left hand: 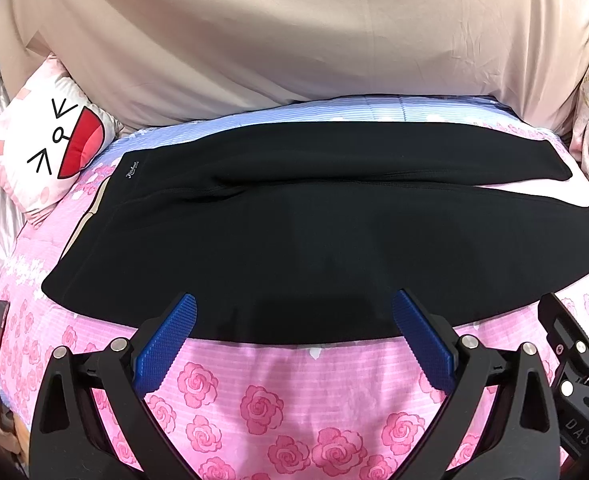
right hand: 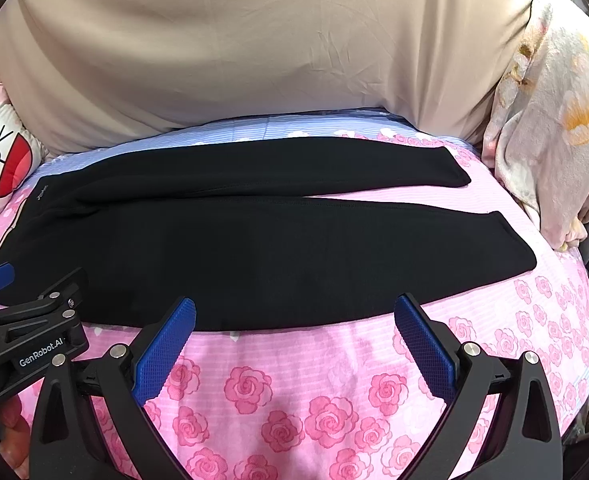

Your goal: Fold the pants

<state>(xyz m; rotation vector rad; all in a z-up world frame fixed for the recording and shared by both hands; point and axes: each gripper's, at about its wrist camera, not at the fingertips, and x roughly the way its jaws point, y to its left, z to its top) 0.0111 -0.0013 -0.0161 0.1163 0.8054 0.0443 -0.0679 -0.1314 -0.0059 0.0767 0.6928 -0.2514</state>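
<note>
Both wrist views low, near—shared pants (left hand: 278, 232)

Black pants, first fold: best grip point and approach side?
Likely the near long edge of the black pants, from the front: it lies flat, unobstructed, just ahead of the open left gripper and right gripper. Legs run parallel, so lift it over.

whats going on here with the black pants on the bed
A person holds a two-finger gripper in each hand over black pants spread flat on a rose-print bedspread, waistband to the left, both legs running right. The left gripper and right gripper are both open at the near edge of the pants, gripping nothing. No fold has been made yet.
</note>
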